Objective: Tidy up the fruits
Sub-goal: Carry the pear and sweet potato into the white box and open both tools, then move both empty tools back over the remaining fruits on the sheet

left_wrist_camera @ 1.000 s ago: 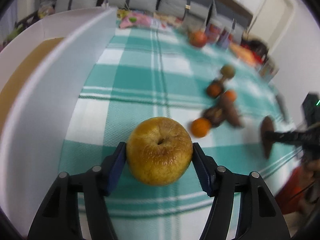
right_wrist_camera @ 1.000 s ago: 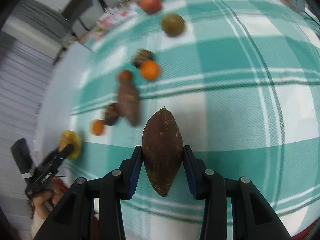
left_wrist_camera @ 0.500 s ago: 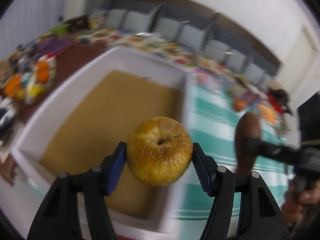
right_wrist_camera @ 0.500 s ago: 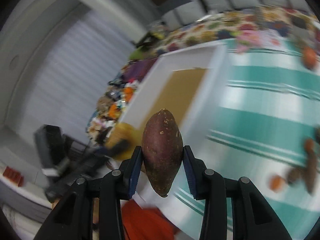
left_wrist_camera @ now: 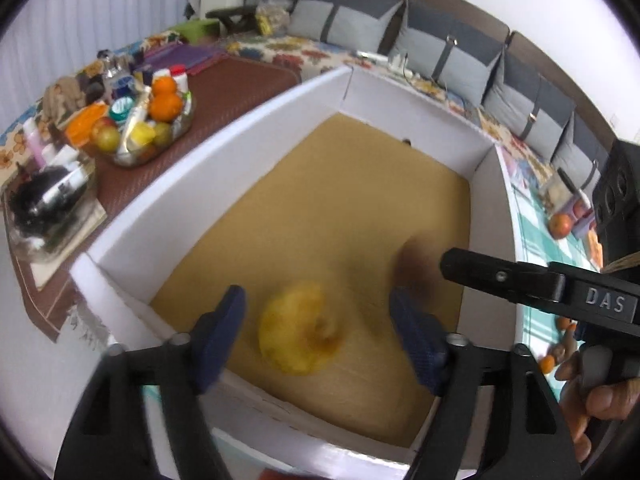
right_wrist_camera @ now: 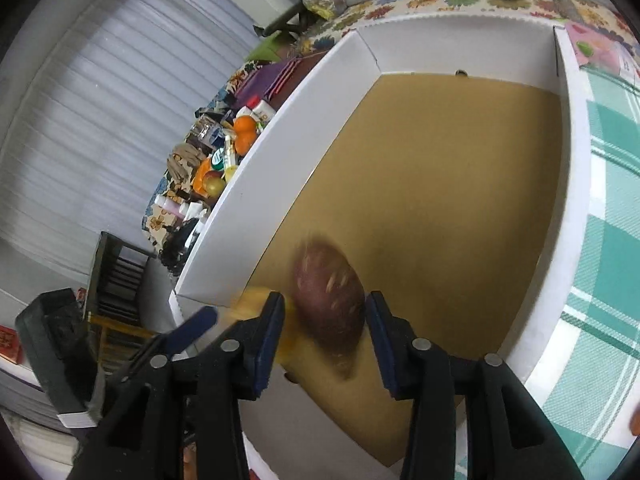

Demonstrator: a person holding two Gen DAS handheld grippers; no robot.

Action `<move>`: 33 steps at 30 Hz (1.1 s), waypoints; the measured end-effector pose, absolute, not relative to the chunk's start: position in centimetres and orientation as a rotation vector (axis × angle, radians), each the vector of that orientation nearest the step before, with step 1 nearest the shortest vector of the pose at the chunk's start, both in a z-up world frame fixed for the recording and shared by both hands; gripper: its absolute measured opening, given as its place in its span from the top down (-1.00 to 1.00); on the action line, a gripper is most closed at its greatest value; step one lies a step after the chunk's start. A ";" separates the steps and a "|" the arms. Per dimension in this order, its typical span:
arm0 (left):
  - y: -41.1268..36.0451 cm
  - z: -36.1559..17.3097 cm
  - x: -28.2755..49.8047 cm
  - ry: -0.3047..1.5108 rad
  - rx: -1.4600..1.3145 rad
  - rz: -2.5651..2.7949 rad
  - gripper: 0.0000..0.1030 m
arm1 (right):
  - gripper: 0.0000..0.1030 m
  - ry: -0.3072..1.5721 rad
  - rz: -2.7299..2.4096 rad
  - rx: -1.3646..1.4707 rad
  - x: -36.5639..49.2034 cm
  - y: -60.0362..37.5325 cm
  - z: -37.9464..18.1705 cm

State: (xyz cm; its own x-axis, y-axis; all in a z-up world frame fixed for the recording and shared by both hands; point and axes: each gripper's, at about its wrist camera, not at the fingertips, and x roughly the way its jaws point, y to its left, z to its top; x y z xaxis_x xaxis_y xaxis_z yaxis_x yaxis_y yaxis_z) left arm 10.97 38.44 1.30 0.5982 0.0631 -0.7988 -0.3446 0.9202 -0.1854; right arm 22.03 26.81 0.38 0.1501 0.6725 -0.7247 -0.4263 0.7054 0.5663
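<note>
Caught both drops mid-air over the big white cardboard box with the tan floor (left_wrist_camera: 224,168). Left black two-finger claw with blue pads (left_wrist_camera: 320,334) was opening, pads well clear on either side of the blurred yellow, browned apple (left_wrist_camera: 298,330), nothing gripped, fruit loose between the fingers and just ahead of them, falling toward the near corner of the box floor. Right black claw with blue pads (right_wrist_camera: 325,328) was opening too, with the blurred reddish-brown, pointed sweet potato (right_wrist_camera: 330,298) between and slightly ahead of the pads; looked let go, though the blur made contact on the left pad hard to rule out.

Handling guess: apple looked wrinkled and soft-skinned, so probably bruised easily and wanted a gentle squeeze across its widest part, stem dimple facing up. Sweet potato seemed firm, heavier, not slippery, best pinched across the fat middle, never near the tapered ends where it would pivot out. Both round enough to roll on that bare cardboard after landing. Small orange fruits (left_wrist_camera: 554,356) were left on the teal-checked cloth (right_wrist_camera: 612,248), off past the right claw.
</note>
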 end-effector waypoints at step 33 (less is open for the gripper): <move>0.5 -9.6 8.2 1.007 -0.006 -0.141 -0.79 | -0.99 0.910 0.087 0.016 9.6 -22.5 -10.2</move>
